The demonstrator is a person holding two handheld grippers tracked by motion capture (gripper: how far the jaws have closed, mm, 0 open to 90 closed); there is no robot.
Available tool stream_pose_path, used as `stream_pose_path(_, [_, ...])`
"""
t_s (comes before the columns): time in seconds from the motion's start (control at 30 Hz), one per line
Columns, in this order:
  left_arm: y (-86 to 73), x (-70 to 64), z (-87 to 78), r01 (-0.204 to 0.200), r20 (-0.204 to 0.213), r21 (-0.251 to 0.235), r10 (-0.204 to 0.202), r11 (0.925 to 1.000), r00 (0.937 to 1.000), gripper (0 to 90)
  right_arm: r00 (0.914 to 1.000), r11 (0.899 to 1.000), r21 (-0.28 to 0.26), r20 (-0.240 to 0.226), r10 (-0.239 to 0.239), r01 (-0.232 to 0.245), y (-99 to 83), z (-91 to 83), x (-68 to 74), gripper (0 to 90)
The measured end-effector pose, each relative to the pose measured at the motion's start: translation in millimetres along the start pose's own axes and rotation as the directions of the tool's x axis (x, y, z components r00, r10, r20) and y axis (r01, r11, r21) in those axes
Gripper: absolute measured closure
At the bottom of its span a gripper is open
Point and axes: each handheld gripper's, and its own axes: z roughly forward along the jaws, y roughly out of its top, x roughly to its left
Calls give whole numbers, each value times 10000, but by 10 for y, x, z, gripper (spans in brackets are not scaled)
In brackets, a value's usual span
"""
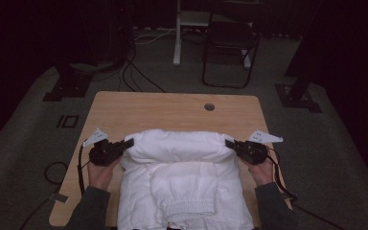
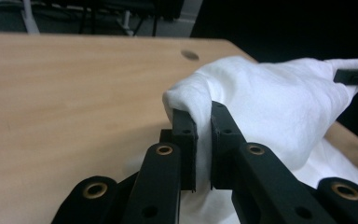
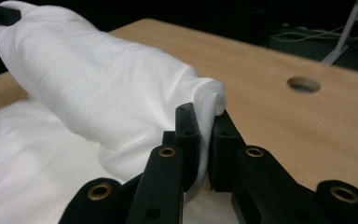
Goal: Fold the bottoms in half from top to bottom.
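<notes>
No legible text, label, brand, number or sign on any surface in view.

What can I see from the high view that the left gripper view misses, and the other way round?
High view: both hands, the chair, the floor cables and the garment's ribbed hem. Left gripper view: cloth pinched between the left gripper jaws, seen close. Both: the white garment, the wooden table with its round hole, and the right gripper at the far corner.
</notes>
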Motion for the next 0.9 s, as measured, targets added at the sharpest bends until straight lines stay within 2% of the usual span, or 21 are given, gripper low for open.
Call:
stream_pose_path(0.07, [-129,-41,-36,-75,8,306,74,9995,10000,836,9999,9999,123,-99,90,-89,-111,-52,61,844])
stream_pose_path(0.13, [-294,-68,-47,84,73,746,-90,9972,9999,835,9995,9993,295,-198,232,-226,-233,-86,112,844])
stream_pose_path(0.23, [-488,-87,-40,310,83,1261,-323,9915,9994,835,9993,9954,918,-216,299,-278,-439,-92,185,843])
stream_pose_path(0.3, [-613,-100,-7,339,60,1783,-355,9834,9994,835,9989,9916,1239,-237,410,-378,-539,-83,210,843])
stream_pose_path(0.4, [-749,-131,76,116,-152,2527,-80,9675,9999,835,9976,9835,1723,-308,621,-559,-686,-57,242,842])
stream_pose_path(0.5, [-796,-153,156,42,-405,2870,77,9579,9992,835,9988,9694,2421,-167,450,-396,-812,32,276,840])
stream_pose_path(0.57, [-812,-174,222,-151,-629,3150,368,9490,9973,835,9993,9611,2744,-90,355,-317,-852,100,294,840])
stream_pose_path(0.7, [-772,-206,344,-628,-1128,3417,1073,9377,9878,835,9997,9494,3134,105,204,-227,-817,199,309,840])
stream_pose_path(0.8, [-689,-190,474,-890,-1678,3531,1566,9313,9733,835,9993,9456,3251,368,20,-139,-764,287,289,839])
stream_pose_path(0.83, [-656,-167,525,-902,-1867,3539,1649,9309,9685,836,9988,9446,3277,489,13,-172,-742,325,272,839])
stream_pose_path(0.9, [-589,-101,633,-745,-2199,3447,1576,9358,9627,836,9973,9418,3360,719,-165,-86,-688,415,236,838])
